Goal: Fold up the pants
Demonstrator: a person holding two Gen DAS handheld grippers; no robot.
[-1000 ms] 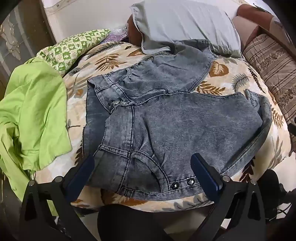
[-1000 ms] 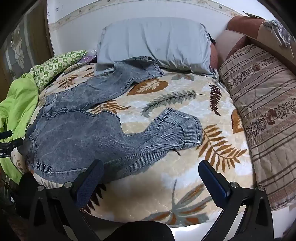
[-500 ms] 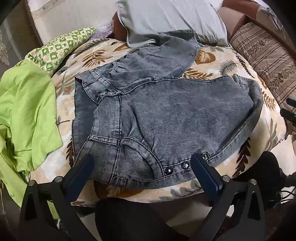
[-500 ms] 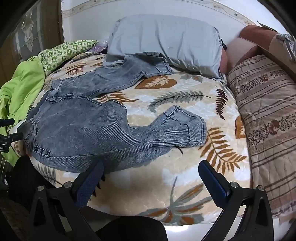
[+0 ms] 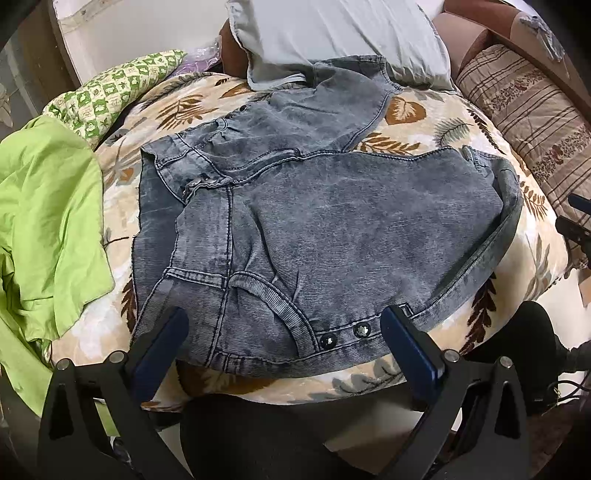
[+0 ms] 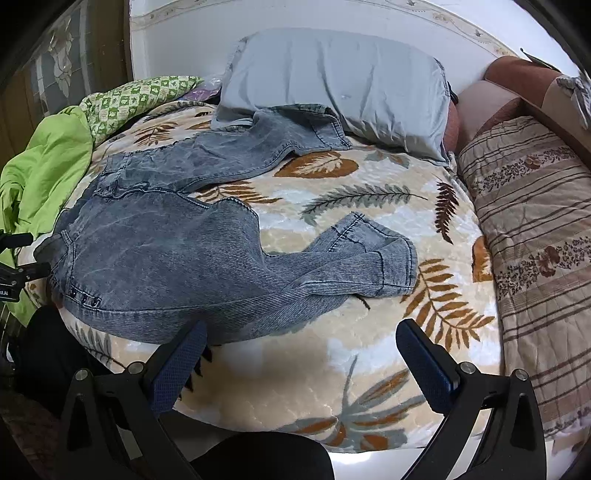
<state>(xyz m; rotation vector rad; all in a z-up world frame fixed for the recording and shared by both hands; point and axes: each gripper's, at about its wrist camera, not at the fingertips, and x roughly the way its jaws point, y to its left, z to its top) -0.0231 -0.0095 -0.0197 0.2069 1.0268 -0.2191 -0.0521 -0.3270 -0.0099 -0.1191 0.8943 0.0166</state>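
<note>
While both grippers hang at the near edge of a bed, a pair of grey acid-washed pants point(image 5: 332, 229) lies spread across a leaf-print blanket point(image 6: 369, 354).

From the left wrist camera, the pants fill the centre of the frame. Their waistband runs along the lower edge of the garment, with two dark snap buttons point(image 5: 345, 334) at lower centre. One leg stretches toward the upper middle, its cuff resting against a pale blue pillow point(image 5: 332, 33). The left gripper point(image 5: 282, 328) sits at the bottom of the frame with its blue-padded fingers point(image 5: 159, 347) spread wide apart, one on each side of the waistband area and holding nothing. A bright green cloth point(image 5: 48, 221) is bunched at the left edge, and a green-and-white patterned cloth point(image 5: 118, 96) lies at upper left.

From the right wrist camera, the pants point(image 6: 159, 258) lie in the left half of the frame. The nearer leg bends toward the centre, its cuff doubled over on the blanket. The right gripper point(image 6: 301, 345) is at the bottom, its fingers point(image 6: 424, 365) wide apart and empty, hovering over bare blanket just beside the garment's lower edge. A striped brown quilt point(image 6: 535, 240) fills the right side.
</note>
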